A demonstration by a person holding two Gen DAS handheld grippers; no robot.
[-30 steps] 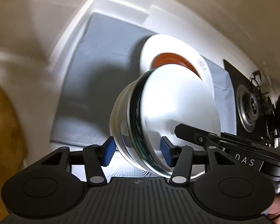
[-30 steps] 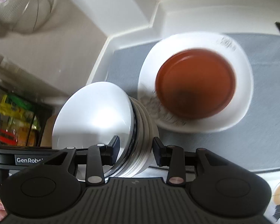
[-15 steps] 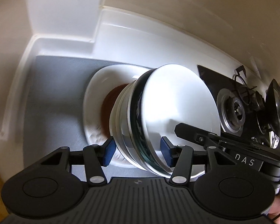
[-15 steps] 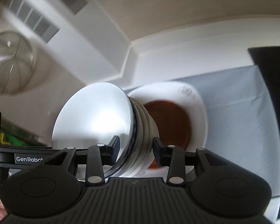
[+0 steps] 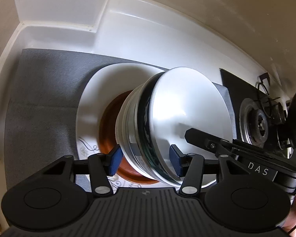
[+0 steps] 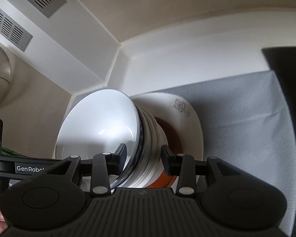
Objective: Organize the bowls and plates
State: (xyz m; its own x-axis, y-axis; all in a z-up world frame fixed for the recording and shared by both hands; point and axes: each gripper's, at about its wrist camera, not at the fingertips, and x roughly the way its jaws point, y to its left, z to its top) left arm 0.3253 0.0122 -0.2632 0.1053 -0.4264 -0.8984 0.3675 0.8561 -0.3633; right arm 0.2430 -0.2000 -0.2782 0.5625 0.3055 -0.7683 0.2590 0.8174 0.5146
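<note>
Looking along the left gripper, the stack of bowls sits between its blue pads, which stand slightly clear of the stack's sides. Whether they press it I cannot tell. The stack's axis runs across the view, base leftward toward the brown plate on the white plate, which lies on the grey mat near the counter's back corner. The other gripper reaches into the bowl from the right. Contact between stack and brown plate is hidden by the bowls.

From the right gripper, the same stack spans its jaws, pads beside it; grip again unclear. Here the base points rightward, close to the brown plate. I judge a short lowering onto that plate remains. The plates' near edges are cut off by the gripper body.
</note>
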